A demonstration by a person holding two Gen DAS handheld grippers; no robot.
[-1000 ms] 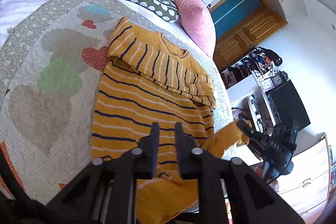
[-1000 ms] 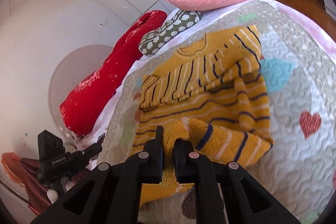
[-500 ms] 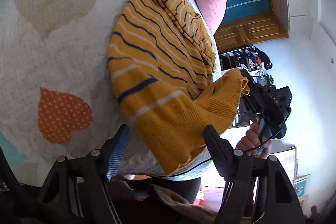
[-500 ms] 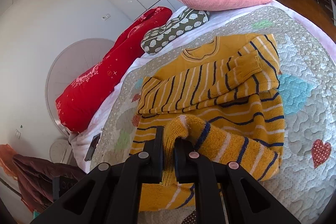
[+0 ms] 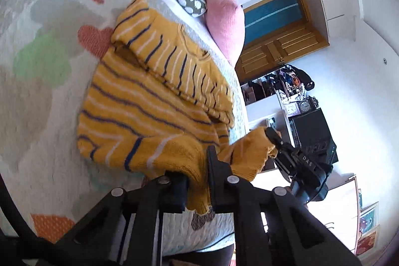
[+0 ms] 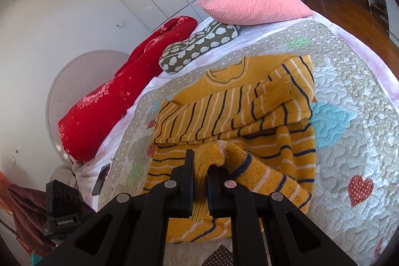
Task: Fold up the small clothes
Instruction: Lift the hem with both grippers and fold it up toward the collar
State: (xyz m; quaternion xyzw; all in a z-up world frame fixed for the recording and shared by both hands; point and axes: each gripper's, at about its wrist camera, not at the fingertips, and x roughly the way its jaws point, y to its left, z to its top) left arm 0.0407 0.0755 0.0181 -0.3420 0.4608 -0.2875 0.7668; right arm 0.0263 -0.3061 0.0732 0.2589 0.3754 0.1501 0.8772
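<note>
The yellow striped sweater (image 6: 239,121) lies on the quilted bedspread (image 6: 349,81), neckline toward the top of the frame near the pink pillow (image 6: 251,4), both sleeves already crossed over the chest, and the hem at the bottom of the frame by the grippers. In the right wrist view the right gripper (image 6: 199,173) is clamped on a bunched corner of that hem, the knit squeezed between its black pads at lower centre. In the left wrist view the left gripper (image 5: 197,178) has just been closing, and a thick roll of the hem sits between its pads, so it reads as a grip on the other hem corner; the right gripper (image 5: 274,138) shows at the right of that frame, holding its corner lifted off the bedspread (image 5: 37,66). What the next move turns on, as I judge it, is that the sweater's long axis runs from the grippers straight up the frame to the collar, and the folded sleeves lie across it midway. Both grippers sit at the near end, about equally placed, one per corner, so the hem would be carried up and away along that axis onto the sleeves. The left-hand grip looks bulkier and may drag unevenly
</note>
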